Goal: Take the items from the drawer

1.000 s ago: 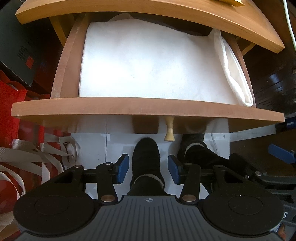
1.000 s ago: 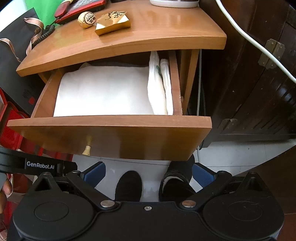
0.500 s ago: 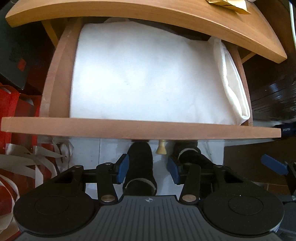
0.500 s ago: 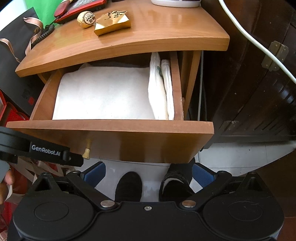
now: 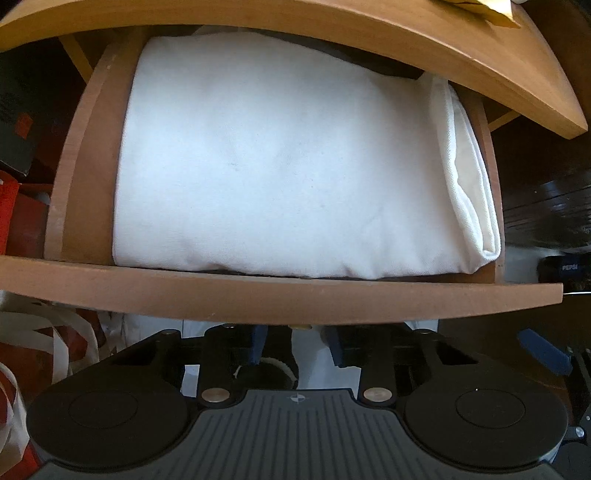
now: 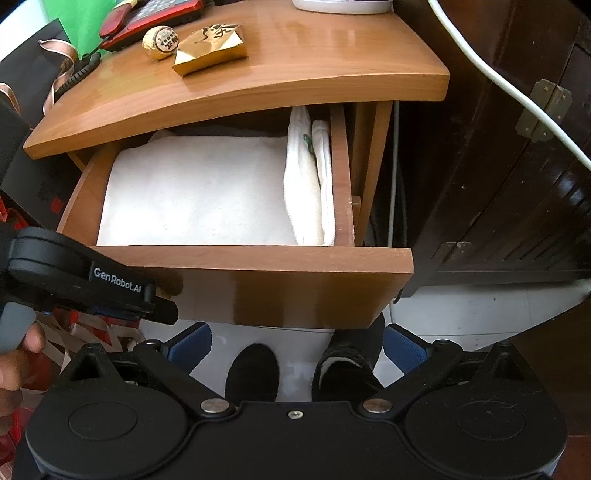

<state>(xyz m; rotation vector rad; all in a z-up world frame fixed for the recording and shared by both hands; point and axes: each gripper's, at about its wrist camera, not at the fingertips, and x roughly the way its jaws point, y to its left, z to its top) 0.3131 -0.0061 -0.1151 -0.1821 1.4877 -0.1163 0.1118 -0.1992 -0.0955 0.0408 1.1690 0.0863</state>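
Observation:
The wooden drawer (image 5: 280,295) (image 6: 258,258) of a bedside cabinet stands pulled open. A large folded white cloth (image 5: 280,158) (image 6: 195,195) fills it. Smaller folded white cloths (image 6: 308,184) (image 5: 469,177) stand on edge along its right side. My left gripper (image 5: 295,347) is open and empty, its fingertips just below the drawer's front edge, partly hidden by it. Its body (image 6: 88,280) shows at the left of the right wrist view. My right gripper (image 6: 295,347) is open wide and empty, low in front of the drawer front.
On the cabinet top (image 6: 295,66) lie a gold box (image 6: 210,48), a small round item (image 6: 160,38) and a red telephone (image 6: 155,11). A white cable (image 6: 498,81) crosses dark wooden furniture (image 6: 517,184) at right. Red bags (image 5: 22,332) stand left. The person's feet (image 6: 255,373) are below.
My left gripper has moved forward and up, so the drawer front now covers its fingertips and the cloth looms larger. The right gripper has hardly moved.

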